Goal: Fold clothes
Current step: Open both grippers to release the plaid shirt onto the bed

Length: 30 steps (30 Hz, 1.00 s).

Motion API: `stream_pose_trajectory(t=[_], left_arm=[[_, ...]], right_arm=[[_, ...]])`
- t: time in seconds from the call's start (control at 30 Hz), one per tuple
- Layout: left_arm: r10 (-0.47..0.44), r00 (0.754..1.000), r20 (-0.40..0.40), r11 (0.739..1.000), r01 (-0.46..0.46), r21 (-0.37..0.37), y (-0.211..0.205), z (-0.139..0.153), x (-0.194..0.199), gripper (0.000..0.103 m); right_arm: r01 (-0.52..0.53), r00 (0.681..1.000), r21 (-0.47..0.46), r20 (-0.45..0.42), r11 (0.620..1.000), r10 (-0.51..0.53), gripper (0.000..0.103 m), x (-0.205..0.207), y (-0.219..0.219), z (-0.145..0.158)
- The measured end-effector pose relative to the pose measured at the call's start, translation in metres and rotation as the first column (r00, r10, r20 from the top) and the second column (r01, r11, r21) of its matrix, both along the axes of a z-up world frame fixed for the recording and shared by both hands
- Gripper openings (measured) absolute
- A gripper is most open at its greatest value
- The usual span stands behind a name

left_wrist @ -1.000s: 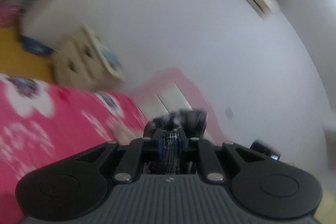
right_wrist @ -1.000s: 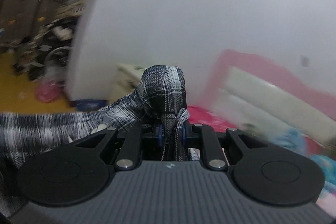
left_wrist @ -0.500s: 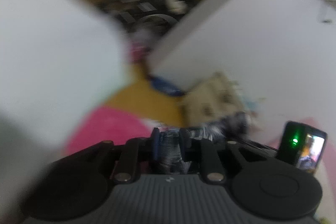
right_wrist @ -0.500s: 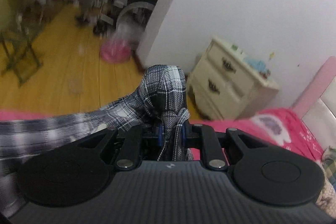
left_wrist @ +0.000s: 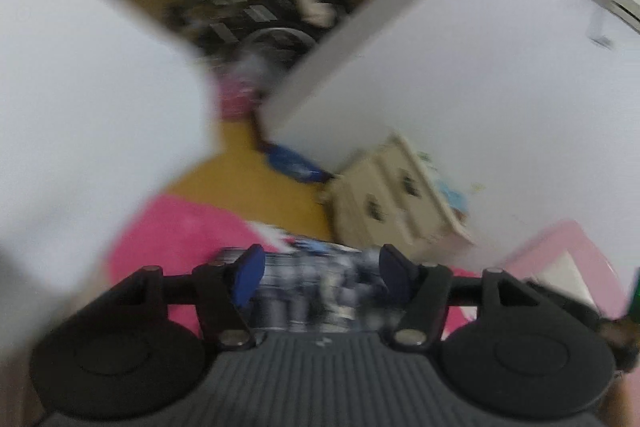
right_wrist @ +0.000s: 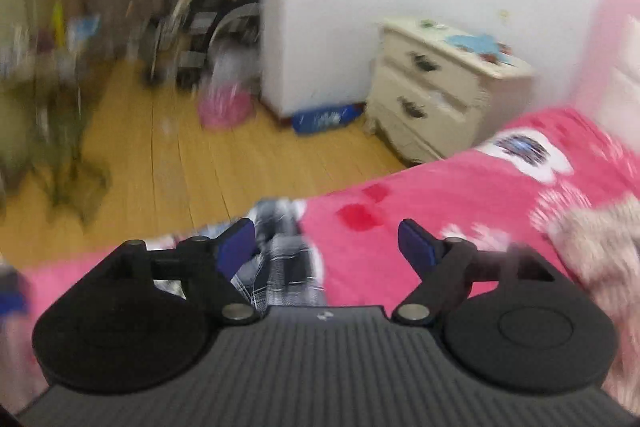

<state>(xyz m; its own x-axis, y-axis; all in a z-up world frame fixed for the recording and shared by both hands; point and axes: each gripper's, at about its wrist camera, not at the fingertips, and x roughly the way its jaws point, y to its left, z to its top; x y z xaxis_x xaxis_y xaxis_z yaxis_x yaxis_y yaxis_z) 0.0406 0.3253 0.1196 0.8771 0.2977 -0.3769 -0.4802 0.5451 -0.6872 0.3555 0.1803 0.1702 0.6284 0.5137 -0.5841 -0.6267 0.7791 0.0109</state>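
- Letting go on both sides: my left fingers have just been spreading, and the plaid garment lies between them with the blue pads clear of the cloth, as far as the blur lets me judge.
- My right fingers have just been spreading too, wide apart now; the plaid garment sits close by the left-hand pad, and I can't tell whether it brushes it. Nothing is pinched.
- The garment is down on the bed, on the pink flowered cover, near the edge that faces the wooden floor and the cream nightstand.
- Where that leaves me, by my reading: the cloth is laid on the bed and freed, so one carry-and-lay step looks finished.
- What I can't say: whether any fold is made. Only a blurred strip of plaid shows in either view, so its shape and layers are hidden.
- What's left, I'd judge: looking it over flat, taking fresh corners, and bringing edges together into a tidy stack.
- A pale fuzzy item lies on the cover to my right, apart from the plaid; too blurred to name.
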Motion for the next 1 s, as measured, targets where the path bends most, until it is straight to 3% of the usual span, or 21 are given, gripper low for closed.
stream_pose_trajectory(t=[0.1,0.23,0.37,0.43,0.47,0.53,0.63,0.7,0.8,0.87,0.93,1.0], left_arm=[[-0.149,0.988,0.050,0.985,0.144,0.093,-0.025,0.025,0.003,0.072],[-0.336,0.937,0.097,0.932,0.316,0.178,-0.069,0.066,-0.003,0.073],[-0.457,0.868,0.193,0.886,0.426,0.182,-0.094,0.096,-0.033,0.078],[-0.544,0.821,0.175,0.836,0.511,0.201,-0.101,0.119,-0.036,0.080],[-0.581,0.800,0.148,0.809,0.548,0.214,-0.105,0.132,-0.038,0.080],[-0.650,0.754,0.091,0.745,0.610,0.270,-0.122,0.160,-0.045,0.081],[-0.767,0.641,0.028,0.625,0.735,0.263,-0.152,0.201,-0.041,0.081],[-0.799,0.595,-0.090,0.548,0.781,0.300,-0.183,0.231,-0.041,0.080],[-0.766,0.587,-0.263,0.473,0.791,0.388,-0.213,0.261,-0.050,0.080],[-0.741,0.583,-0.333,0.450,0.799,0.398,-0.221,0.280,-0.062,0.080],[-0.715,0.603,-0.354,0.463,0.787,0.407,-0.219,0.305,-0.080,0.080],[-0.670,0.663,-0.334,0.509,0.738,0.444,-0.208,0.334,-0.091,0.080]], right_arm=[[0.107,0.993,0.148,-0.056,0.983,-0.100,0.079,-0.042,-0.091,0.047],[0.269,0.963,0.167,-0.031,0.949,-0.267,0.078,-0.127,-0.189,0.101],[0.492,0.865,0.151,0.021,0.857,-0.501,0.064,-0.244,-0.272,0.170],[0.573,0.811,0.166,0.022,0.802,-0.584,0.059,-0.303,-0.298,0.205],[0.582,0.803,0.168,0.037,0.795,-0.595,0.057,-0.328,-0.307,0.220],[0.570,0.802,0.170,0.096,0.804,-0.589,0.055,-0.363,-0.313,0.248],[0.539,0.805,0.175,0.182,0.824,-0.565,0.050,-0.406,-0.318,0.287],[0.501,0.822,0.170,0.213,0.848,-0.528,0.046,-0.419,-0.315,0.302],[0.438,0.849,0.139,0.260,0.888,-0.459,0.037,-0.432,-0.306,0.310],[0.384,0.863,0.135,0.298,0.914,-0.407,0.036,-0.450,-0.306,0.311],[0.328,0.871,0.134,0.341,0.935,-0.355,0.034,-0.470,-0.308,0.314],[0.284,0.864,0.156,0.386,0.946,-0.323,0.034,-0.487,-0.316,0.321]])
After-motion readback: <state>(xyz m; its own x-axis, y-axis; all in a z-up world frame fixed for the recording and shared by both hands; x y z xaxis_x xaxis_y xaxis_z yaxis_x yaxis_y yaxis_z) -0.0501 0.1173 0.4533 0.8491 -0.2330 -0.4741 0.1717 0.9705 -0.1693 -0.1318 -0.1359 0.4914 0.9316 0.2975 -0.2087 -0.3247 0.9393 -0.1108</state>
